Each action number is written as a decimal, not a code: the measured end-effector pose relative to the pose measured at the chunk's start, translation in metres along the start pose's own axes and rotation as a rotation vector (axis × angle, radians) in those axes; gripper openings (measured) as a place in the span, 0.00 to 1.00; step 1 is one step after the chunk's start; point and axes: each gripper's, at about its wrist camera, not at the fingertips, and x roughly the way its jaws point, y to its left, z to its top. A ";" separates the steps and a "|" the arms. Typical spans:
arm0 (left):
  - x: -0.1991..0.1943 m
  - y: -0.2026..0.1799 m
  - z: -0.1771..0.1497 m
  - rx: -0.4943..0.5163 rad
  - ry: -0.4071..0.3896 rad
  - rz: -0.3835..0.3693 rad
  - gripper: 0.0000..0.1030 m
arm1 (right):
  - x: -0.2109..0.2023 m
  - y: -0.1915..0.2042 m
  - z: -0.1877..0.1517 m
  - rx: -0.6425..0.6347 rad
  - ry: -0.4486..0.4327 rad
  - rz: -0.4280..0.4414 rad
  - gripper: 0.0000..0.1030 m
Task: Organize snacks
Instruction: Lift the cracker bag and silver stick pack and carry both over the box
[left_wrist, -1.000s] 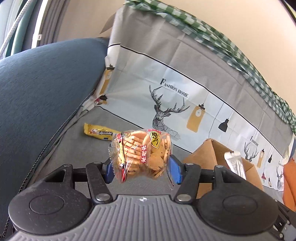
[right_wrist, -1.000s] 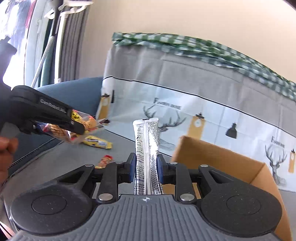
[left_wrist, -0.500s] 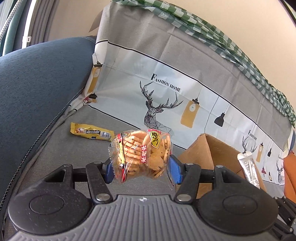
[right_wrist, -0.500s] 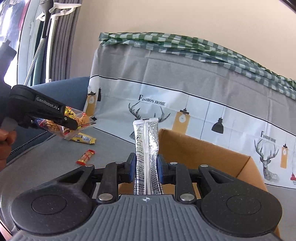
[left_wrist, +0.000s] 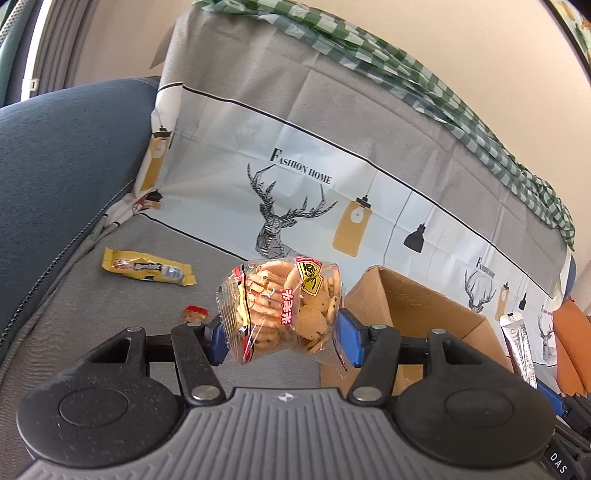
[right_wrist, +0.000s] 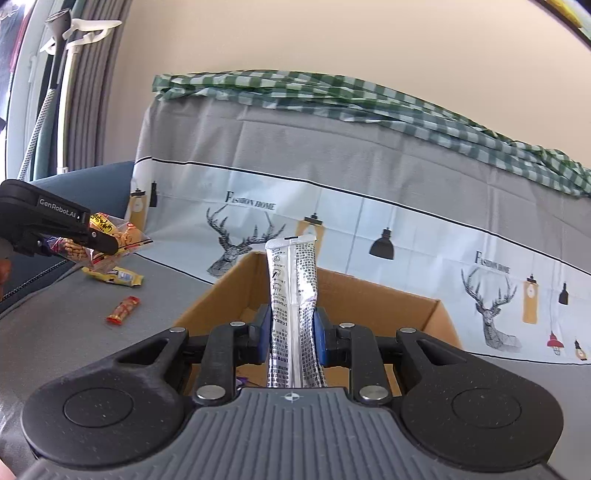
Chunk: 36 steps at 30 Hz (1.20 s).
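A: Where does the cardboard box (right_wrist: 413, 306) lie from each gripper?

B: The right gripper (right_wrist: 291, 338) hangs over the box's near edge, clenched on a silver sachet (right_wrist: 293, 295) that stands upright, long axis vertical, with the open box directly behind and below it. The left gripper (left_wrist: 279, 338) is off to the box's left side, gripping a clear bag of cookies (left_wrist: 280, 306) held clear of the grey sofa cover (left_wrist: 92, 317); from its own view the box (left_wrist: 402, 306) sits to the right and a little ahead.

A: So which hand is nearer?

B: The right one, clearly. By the look of it, a short lowering and release would drop the sachet in, while the left must travel rightward towards the box first.

A: What remains outside the box?

B: A yellow wrapped bar (left_wrist: 147, 271) and a small red packet (left_wrist: 195, 312) lie on the cover, both left of the box and well apart from it.

A: What differs from half a second ago?

B: The right gripper has closed on the box, which now fills more of its view, its interior partly visible. In the left view the red packet has come into sight and the box's opening shows more. Both grips are unchanged.
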 end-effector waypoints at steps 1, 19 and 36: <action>0.000 -0.003 -0.001 0.004 -0.003 -0.006 0.61 | -0.001 -0.003 -0.001 0.004 -0.001 -0.007 0.24; 0.002 -0.086 -0.024 0.185 -0.122 -0.131 0.61 | -0.016 -0.035 -0.008 0.030 -0.032 -0.110 0.24; 0.018 -0.152 -0.061 0.355 -0.109 -0.281 0.61 | -0.017 -0.070 -0.014 0.116 -0.040 -0.205 0.24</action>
